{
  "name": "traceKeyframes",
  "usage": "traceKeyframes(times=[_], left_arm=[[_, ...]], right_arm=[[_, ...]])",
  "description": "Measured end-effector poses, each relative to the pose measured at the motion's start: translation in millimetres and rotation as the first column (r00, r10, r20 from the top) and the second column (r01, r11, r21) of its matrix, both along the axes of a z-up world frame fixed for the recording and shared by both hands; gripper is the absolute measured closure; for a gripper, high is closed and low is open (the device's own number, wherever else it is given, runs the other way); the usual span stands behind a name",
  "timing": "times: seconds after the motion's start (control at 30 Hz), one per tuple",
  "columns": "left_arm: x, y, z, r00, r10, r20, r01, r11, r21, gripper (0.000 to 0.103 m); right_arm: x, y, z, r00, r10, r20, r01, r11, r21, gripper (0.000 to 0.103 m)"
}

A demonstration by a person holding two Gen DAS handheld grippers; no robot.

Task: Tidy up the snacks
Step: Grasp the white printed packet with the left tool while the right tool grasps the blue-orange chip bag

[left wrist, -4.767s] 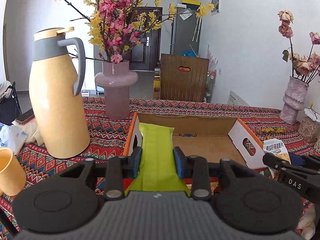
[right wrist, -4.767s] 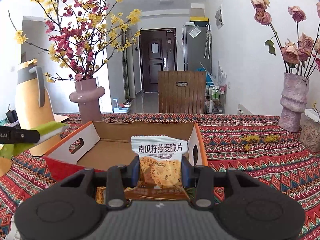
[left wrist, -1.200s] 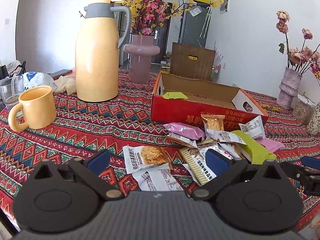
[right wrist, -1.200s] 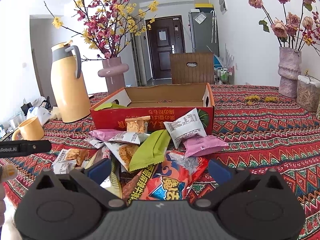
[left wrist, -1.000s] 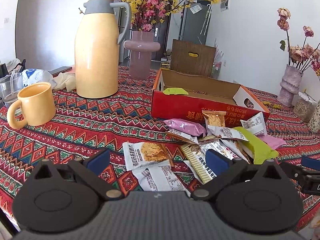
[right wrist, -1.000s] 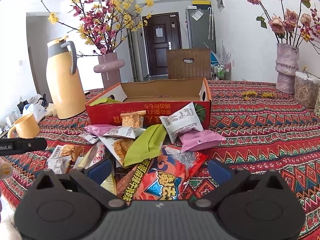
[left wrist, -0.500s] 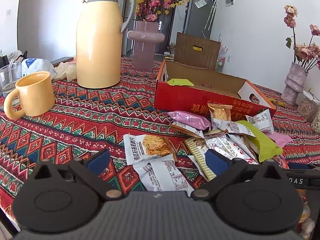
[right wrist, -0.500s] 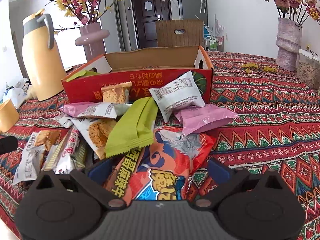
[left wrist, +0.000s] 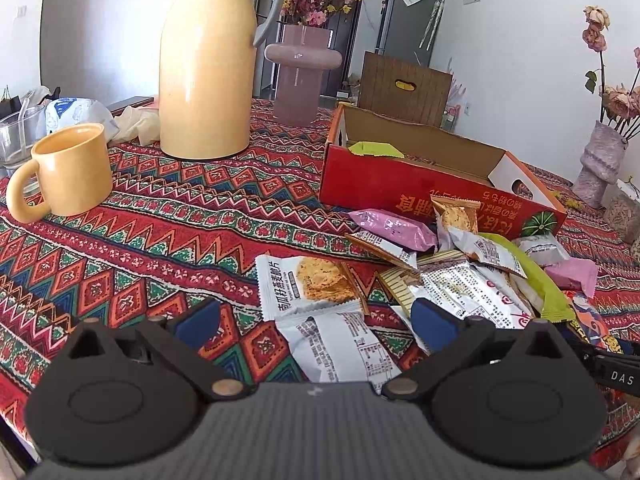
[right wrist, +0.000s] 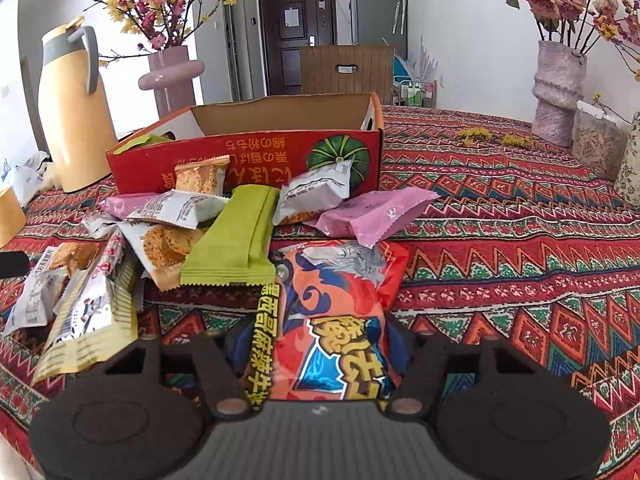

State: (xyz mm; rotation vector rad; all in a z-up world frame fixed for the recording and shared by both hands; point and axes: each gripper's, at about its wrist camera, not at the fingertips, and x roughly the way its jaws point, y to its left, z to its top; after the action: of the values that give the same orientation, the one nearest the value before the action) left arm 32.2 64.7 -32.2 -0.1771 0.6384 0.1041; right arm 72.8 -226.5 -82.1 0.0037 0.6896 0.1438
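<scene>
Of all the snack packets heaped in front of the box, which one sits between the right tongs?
The orange-red packet with blue and yellow lettering: the right tongs are closing around its near end, while the green, pink and white packets lie farther off, ungripped.

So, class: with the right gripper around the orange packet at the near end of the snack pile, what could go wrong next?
1. The right gripper is closing on the orange packet. It is puffy, so it might slip or get crushed.
2. The pink packet overlaps its far end, and the green packet lies right beside it. Lifting may drag or scatter them.
3. The red box sits beyond the pile, so the carry could clip other packets.
</scene>
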Motion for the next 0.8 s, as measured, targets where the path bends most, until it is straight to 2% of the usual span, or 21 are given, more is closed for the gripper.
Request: traceKeyframes(times=[0.23,0.43,0.53,0.67,0.77,0.8], left_arm=[[1.6,2.9,1.8,1.000,0.025,-0.016,-0.025,1.000,0.010,0.000],[8.5,-2.6,-4.1,0.998,0.029,-0.057,-0.028,0.999,0.021,0.000],[13.0,-9.4,-9.8,0.995,0.038,-0.090,-0.034,0.998,0.043,0.000],[16.9,-16.2,-15.9,0.992,0.058,-0.114,-0.051,0.997,0.060,0.001],[18.6,-18.8,-17.8,0.990,0.054,-0.127,-0.048,0.998,0.050,0.019],[18.8,-20.4,-18.4,0.990,0.048,-0.131,-0.042,0.998,0.051,0.028]], right_arm=[[-18.9,-6.9,16.1,0.995,-0.022,0.099,0.021,1.000,0.010,0.044],[-35.3,-14.5,39.1,0.977,-0.031,0.212,0.028,0.999,0.015,0.044],[-36.2,-18.4,44.4,0.971,-0.041,0.237,0.035,0.999,0.031,0.044],[-34.0,-18.2,42.3,0.973,-0.035,0.228,0.026,0.999,0.041,0.043],[-33.6,-16.0,39.8,0.975,-0.025,0.221,0.015,0.999,0.048,0.044],[-33.4,-15.4,39.0,0.975,-0.023,0.220,0.013,0.999,0.049,0.044]])
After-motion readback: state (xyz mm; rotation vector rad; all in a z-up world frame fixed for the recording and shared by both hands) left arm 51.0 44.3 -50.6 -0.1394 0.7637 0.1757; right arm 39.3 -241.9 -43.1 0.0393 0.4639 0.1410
